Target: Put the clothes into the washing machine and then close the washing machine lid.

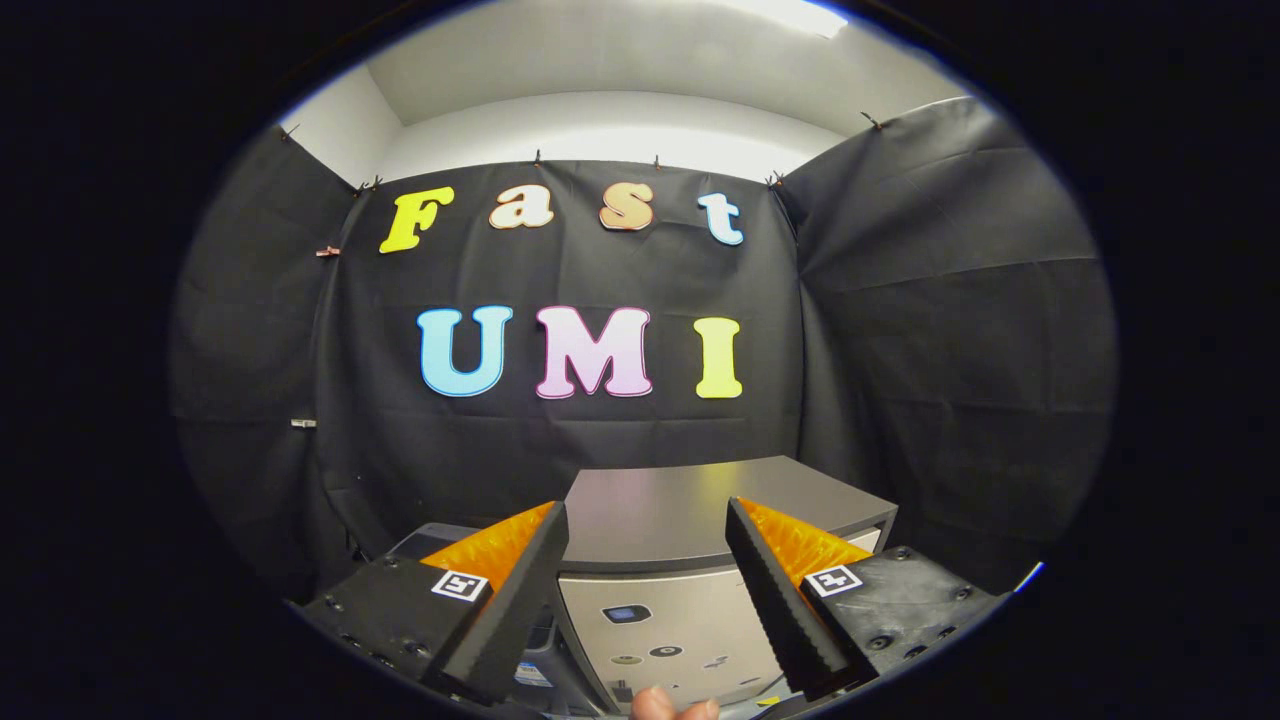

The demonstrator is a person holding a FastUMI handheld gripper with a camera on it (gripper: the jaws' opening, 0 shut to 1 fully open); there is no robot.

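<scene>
The gripper (647, 520) hangs in the air with its 2 fingers spread wide apart and nothing between them or in their hold. Just beyond the fingers stands the washing machine (690, 560), a boxy grey unit whose flat lid (690, 510) lies shut on top. Its pale front panel (665, 640) faces the gripper, with a small dark display and a few round marks on it, too small to make out. A fingertip (655, 703) of a person shows at the foot of that panel, low between the 2 fingers. To the left of the washing machine, behind the left finger, sits part of a dark bin-like thing (430, 540); what it is cannot be told. Black cloth walls (950, 330) close in behind and beside the washing machine.
</scene>
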